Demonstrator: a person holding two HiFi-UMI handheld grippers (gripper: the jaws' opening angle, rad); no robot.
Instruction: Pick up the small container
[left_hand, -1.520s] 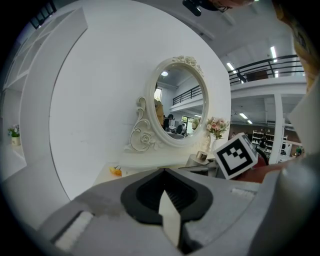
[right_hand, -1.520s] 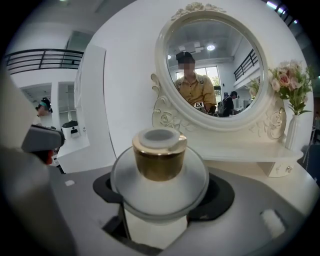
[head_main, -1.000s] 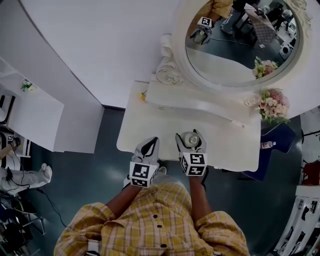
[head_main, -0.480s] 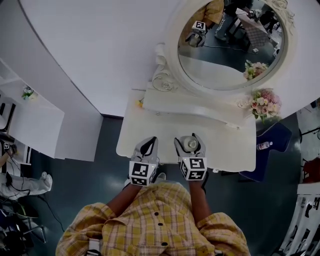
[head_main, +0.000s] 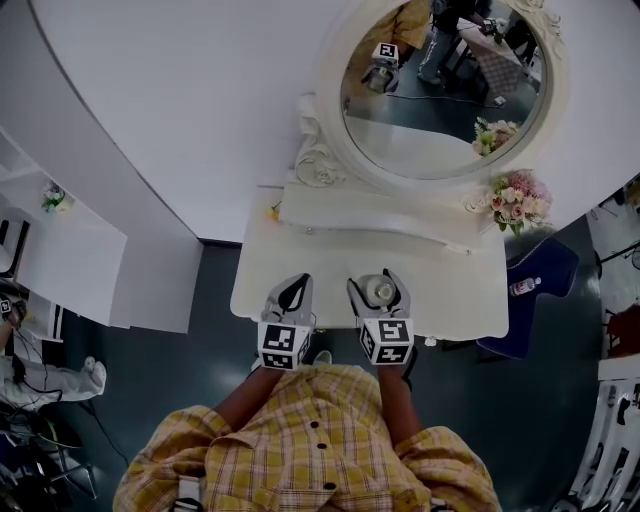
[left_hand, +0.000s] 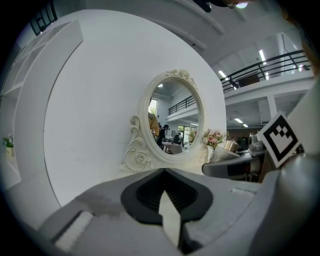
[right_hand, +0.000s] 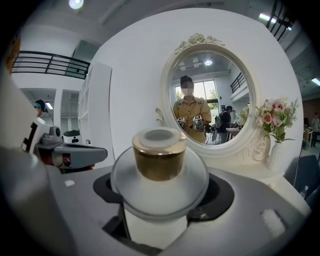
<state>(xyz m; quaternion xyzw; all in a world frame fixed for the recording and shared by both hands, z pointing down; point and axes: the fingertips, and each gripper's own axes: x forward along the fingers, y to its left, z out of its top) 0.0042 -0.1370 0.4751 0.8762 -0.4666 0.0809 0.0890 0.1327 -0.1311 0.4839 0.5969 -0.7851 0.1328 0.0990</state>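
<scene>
A white dressing table (head_main: 460, 290) is standing below an oval mirror (head_main: 440, 100). The right gripper (head_main: 378, 284), jaws wide, is clasping the small container (right_hand: 159, 170) near the table's front edge. It looks best lifted straight up, with the gold cap level. The left gripper (head_main: 294, 290) is hovering just beside it, jaws together and empty.

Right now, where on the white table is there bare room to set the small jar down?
The widest bare patch of the table lies right of the right gripper, which holds the jar, between the raised shelf and the front edge. A narrower strip lies left of the left gripper. The back is crowded: mirror, flowers.
</scene>
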